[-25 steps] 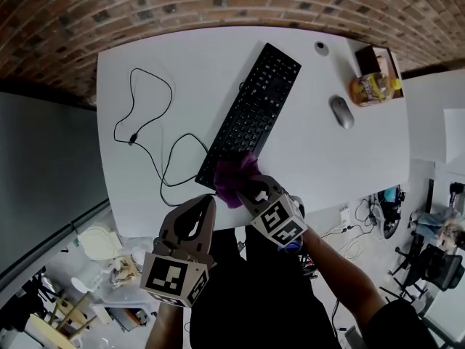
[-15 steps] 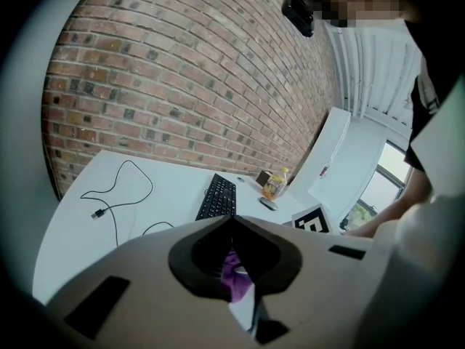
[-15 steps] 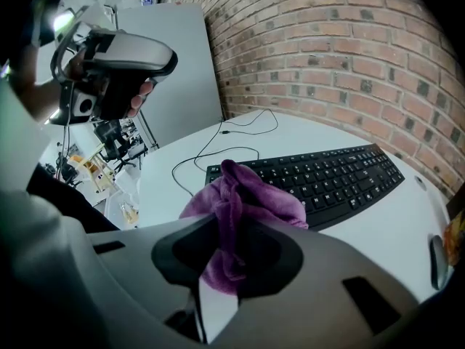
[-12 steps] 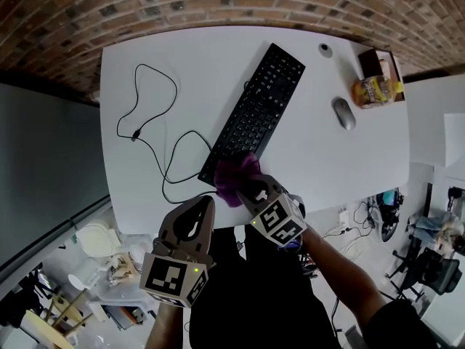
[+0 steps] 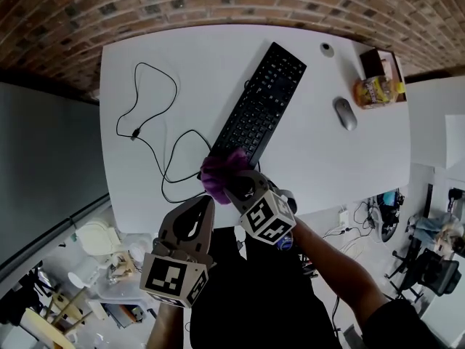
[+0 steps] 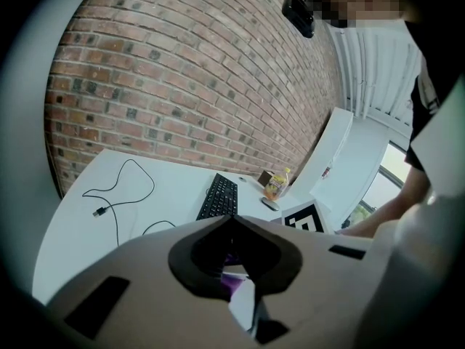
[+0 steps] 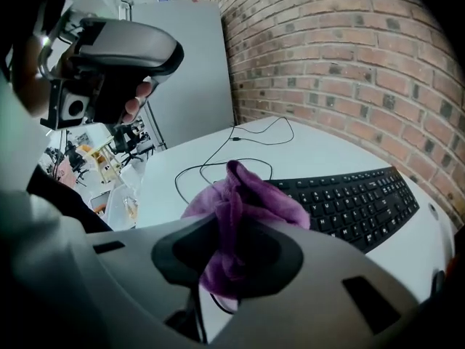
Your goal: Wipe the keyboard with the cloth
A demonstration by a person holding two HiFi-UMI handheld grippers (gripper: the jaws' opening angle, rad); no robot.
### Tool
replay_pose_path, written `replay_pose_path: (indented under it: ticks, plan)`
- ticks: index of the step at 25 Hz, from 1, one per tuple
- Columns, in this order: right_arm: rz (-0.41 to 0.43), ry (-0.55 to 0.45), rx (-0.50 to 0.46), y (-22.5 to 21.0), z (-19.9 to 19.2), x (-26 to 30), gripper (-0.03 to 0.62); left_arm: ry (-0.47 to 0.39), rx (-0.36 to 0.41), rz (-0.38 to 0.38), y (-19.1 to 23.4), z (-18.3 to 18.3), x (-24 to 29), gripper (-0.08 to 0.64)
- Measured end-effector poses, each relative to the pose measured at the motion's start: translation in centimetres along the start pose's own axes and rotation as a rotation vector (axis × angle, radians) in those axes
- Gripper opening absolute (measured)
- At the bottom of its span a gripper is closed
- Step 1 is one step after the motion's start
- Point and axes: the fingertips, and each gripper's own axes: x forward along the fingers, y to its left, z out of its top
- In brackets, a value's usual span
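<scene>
Clearance first. The counter (image 5: 334, 158) runs to a brick wall at its far edge. Its near edge drops to open floor, where the person stands. The keyboard (image 5: 258, 107) lies diagonally, with its far end toward the wall and its near end close to the near edge. Bare counter lies to its right as far as the mouse (image 5: 344, 113). A bottle (image 5: 376, 91) stands near the far right corner. To the left, a cable (image 5: 136, 134) loops over the surface and curves in just beside the keyboard's near end, so room is tighter on that side.

The right hand-held gripper (image 5: 231, 184) is at the near edge, pointing down toward the keyboard's near end. Its jaws are closed on the cloth (image 5: 218, 171), which bunches up purple beyond the tips and sits over the keyboard's near left corner. Whether the cloth presses on the keys cannot be determined.

The left hand-held gripper (image 5: 205, 202) hangs off the counter on the near side of the edge, just beside the right one. Its jaws meet at the tips with nothing between them.

View differences:
- **Head view:** it hides the grip on the cloth, and it alone shows the clutter on the floor.
- **Right gripper view:** it shows the cloth pinched between the jaws, and the left hand-held gripper raised in a hand at upper left.
- **Left gripper view:** it shows the right hand-held gripper's marker cube and a window at the right.
</scene>
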Motion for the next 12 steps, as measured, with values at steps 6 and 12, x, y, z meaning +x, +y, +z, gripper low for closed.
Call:
replay_pose_path:
  ticks: [6,12]
  plan:
    - [0.019,-0.008,0.000,0.0,-0.1,0.0,0.097,0.001,-0.005,0.004,-0.1,0.1,0.4,0.014]
    - [0.041,-0.013,-0.010,-0.6,0.1,-0.1,0.097,0.007,-0.012,0.012,-0.1,0.3,1.1,0.014]
